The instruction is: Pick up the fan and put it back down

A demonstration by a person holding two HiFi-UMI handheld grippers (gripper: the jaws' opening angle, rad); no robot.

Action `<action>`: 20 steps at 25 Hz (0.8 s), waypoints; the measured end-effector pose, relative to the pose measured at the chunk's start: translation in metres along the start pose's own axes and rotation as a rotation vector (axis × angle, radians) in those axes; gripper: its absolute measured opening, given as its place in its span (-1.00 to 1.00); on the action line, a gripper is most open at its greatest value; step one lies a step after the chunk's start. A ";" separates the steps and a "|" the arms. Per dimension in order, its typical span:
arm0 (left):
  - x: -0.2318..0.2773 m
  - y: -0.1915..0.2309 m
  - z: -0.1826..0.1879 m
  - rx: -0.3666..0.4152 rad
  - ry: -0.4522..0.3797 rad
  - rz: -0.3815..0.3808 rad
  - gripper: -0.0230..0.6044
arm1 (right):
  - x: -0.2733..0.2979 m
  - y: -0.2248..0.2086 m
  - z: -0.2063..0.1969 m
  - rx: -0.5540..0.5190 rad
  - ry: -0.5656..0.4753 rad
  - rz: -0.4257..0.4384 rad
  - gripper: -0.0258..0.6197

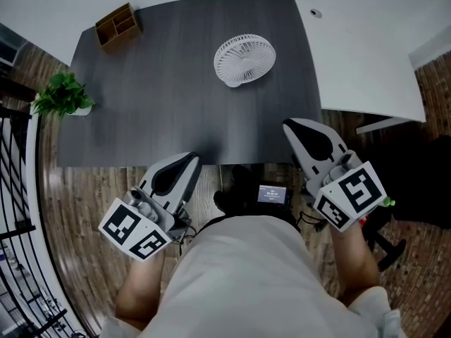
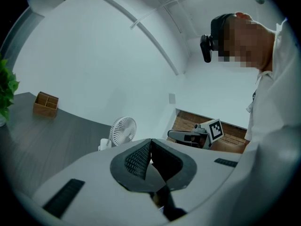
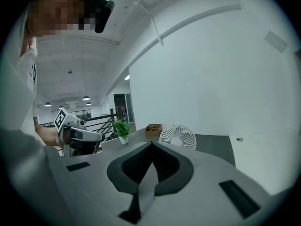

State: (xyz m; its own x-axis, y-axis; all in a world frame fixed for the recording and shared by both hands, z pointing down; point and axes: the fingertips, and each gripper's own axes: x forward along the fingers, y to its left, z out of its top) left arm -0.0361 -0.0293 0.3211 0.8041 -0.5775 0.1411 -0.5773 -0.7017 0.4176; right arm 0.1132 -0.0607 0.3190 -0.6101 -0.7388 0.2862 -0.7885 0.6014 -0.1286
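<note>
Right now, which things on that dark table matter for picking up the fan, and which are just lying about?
For the job: white fan; left gripper and right gripper, jaws shut, both empty.
Just lying about: wooden organiser box; potted plant.

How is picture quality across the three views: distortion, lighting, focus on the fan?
Head view: evenly lit and sharp, the white fan crisp on the dark table, frame edges bowed. Left gripper view: heavy fisheye, round black vignette, fan small yet clear. Right gripper view: same vignette, bright ceiling lamps, fan in focus.
</note>
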 end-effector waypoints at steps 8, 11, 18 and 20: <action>-0.008 -0.005 -0.006 -0.010 -0.001 0.006 -0.89 | -0.004 0.006 -0.007 0.007 0.003 -0.006 -0.89; -0.012 -0.006 -0.007 -0.011 -0.002 0.008 -0.89 | -0.004 0.009 -0.005 0.003 -0.003 -0.010 -0.89; -0.017 -0.004 -0.012 -0.021 0.011 0.014 -0.89 | -0.002 0.016 -0.005 0.008 -0.001 -0.005 -0.89; -0.017 -0.004 -0.014 -0.024 0.014 0.014 -0.89 | -0.002 0.017 -0.005 0.009 0.000 -0.004 -0.89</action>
State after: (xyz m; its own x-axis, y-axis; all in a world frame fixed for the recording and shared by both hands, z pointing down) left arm -0.0456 -0.0110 0.3292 0.7980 -0.5813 0.1591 -0.5849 -0.6833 0.4370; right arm 0.1015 -0.0470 0.3211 -0.6071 -0.7410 0.2869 -0.7915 0.5957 -0.1363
